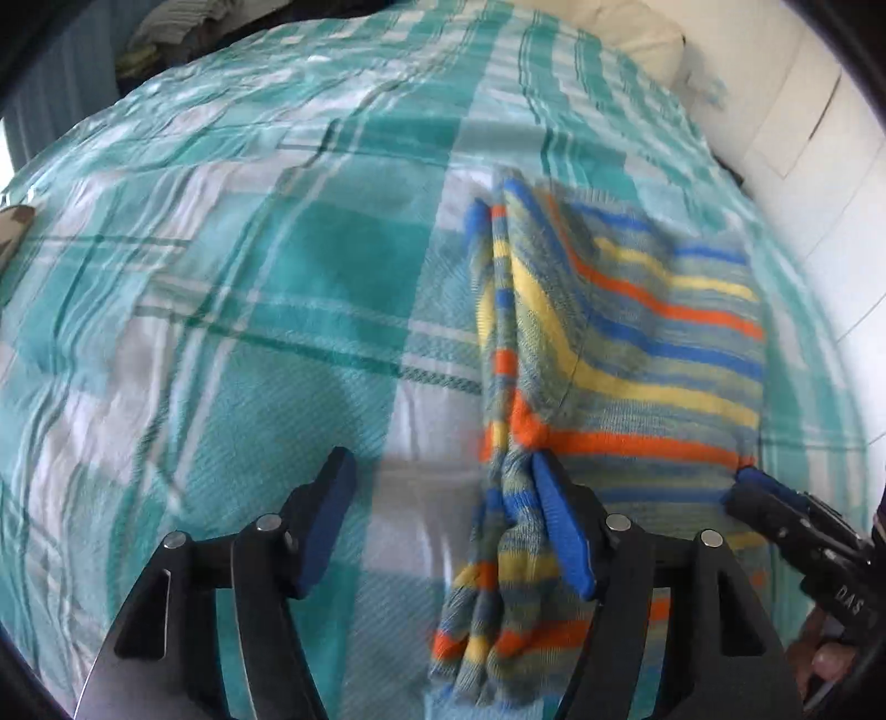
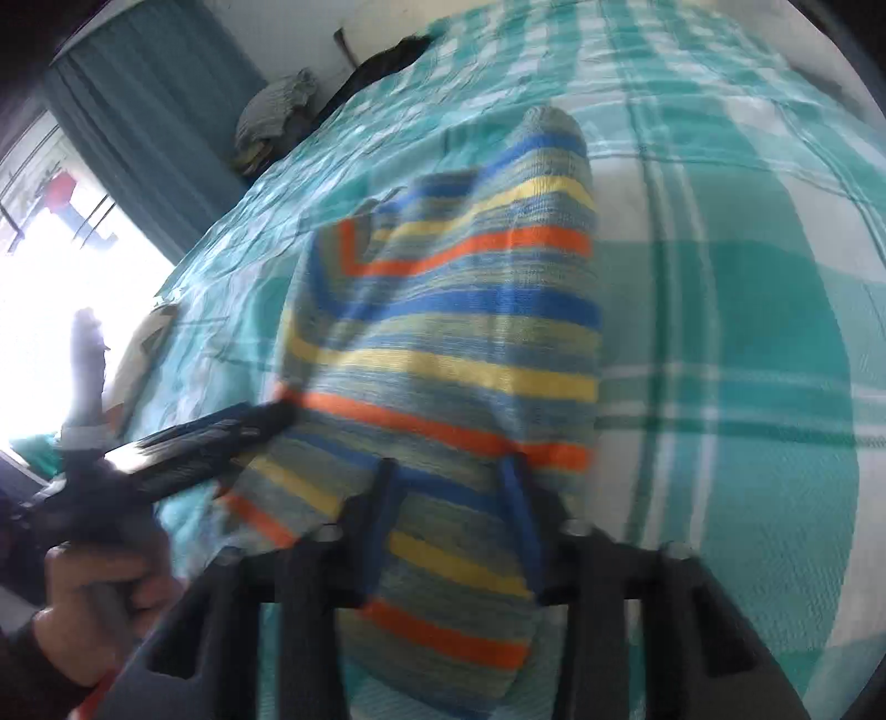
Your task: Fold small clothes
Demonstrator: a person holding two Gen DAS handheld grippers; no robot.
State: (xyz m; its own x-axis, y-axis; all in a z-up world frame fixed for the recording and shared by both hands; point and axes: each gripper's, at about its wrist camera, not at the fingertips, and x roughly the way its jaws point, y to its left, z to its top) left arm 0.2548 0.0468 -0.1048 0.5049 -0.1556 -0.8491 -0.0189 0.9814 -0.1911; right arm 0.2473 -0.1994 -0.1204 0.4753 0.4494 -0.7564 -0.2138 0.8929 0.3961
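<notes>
Plaid bedspread (image 1: 232,310), striped garment (image 1: 626,343) lengthwise, away

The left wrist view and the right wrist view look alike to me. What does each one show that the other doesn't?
Only the left wrist view shows the left gripper from behind, jaws wide apart, one pad against the striped garment's bunched edge, plus a pale pillow at the far end.

Only the right wrist view shows a bright window, a teal curtain, the hand on the left gripper's handle, and the right gripper with striped cloth between its fingers.

Both show the striped garment lying on the green checked bedspread and a heap of clothes beyond it.
</notes>
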